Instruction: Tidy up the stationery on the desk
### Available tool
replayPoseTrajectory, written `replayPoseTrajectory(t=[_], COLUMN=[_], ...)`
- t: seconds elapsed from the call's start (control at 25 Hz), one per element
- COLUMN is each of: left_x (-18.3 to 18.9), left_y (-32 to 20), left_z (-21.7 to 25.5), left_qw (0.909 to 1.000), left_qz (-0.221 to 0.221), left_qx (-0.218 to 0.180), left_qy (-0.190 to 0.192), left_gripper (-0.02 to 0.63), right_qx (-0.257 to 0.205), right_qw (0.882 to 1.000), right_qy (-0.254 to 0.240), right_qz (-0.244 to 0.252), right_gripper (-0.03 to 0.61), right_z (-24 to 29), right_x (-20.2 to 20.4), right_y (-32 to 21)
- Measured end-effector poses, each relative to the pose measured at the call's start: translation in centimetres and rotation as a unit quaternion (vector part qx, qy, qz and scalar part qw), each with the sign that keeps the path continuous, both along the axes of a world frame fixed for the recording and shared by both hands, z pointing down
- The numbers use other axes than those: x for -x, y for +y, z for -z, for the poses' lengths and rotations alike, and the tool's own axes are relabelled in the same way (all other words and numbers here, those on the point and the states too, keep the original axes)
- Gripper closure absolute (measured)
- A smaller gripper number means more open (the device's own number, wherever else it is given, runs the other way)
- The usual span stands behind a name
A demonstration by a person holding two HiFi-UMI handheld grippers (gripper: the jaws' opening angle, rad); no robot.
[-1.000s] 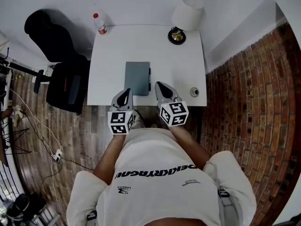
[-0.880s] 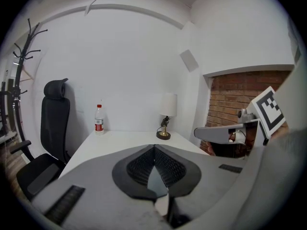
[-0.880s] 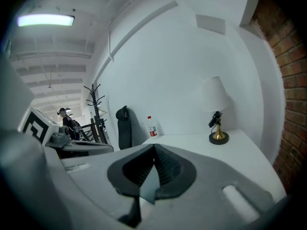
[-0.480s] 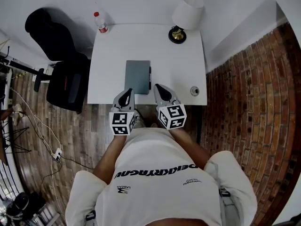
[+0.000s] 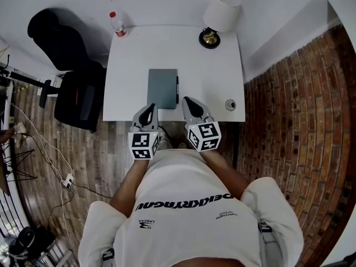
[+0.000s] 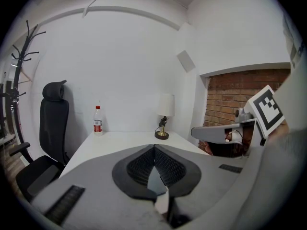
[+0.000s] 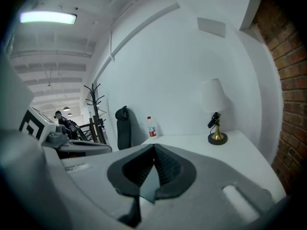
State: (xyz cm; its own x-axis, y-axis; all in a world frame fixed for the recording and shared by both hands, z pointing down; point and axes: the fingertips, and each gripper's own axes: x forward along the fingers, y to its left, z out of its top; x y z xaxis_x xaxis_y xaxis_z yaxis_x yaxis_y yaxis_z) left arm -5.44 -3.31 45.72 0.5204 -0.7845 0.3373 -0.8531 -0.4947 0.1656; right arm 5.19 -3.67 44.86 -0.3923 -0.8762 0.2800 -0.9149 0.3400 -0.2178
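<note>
One grey notebook (image 5: 162, 89) lies just beyond the closed left gripper (image 5: 148, 110).

Head view from high above the person, looking steeply down over the whole white desk (image 5: 214, 77), both gripper views low at its near edge, facing the far wall, sharing the lamp (image 6: 166, 107) and bottle (image 6: 98, 120)

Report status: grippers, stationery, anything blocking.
Left gripper and right gripper shut, empty, at desk near edge. Grey notebook flat mid-desk, pen along its right edge, untouched. Nothing in the way; lamp, bottle at far edge.
</note>
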Motion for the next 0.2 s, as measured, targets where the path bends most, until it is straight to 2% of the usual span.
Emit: replayPoseTrajectory(t=[0.2], left_x=[0.37], left_y=[-0.17], left_z=[-0.25], left_qw=[1.0], left_qz=[0.0], left_qx=[-0.003], left_qy=[-0.002], left_gripper=[0.617], right_qx=[0.004], right_qw=[1.0], right_qy=[-0.002], right_qz=[-0.003], right_gripper=[0.584], right_z=[-0.32], right_x=[-0.1], right_y=[-0.05])
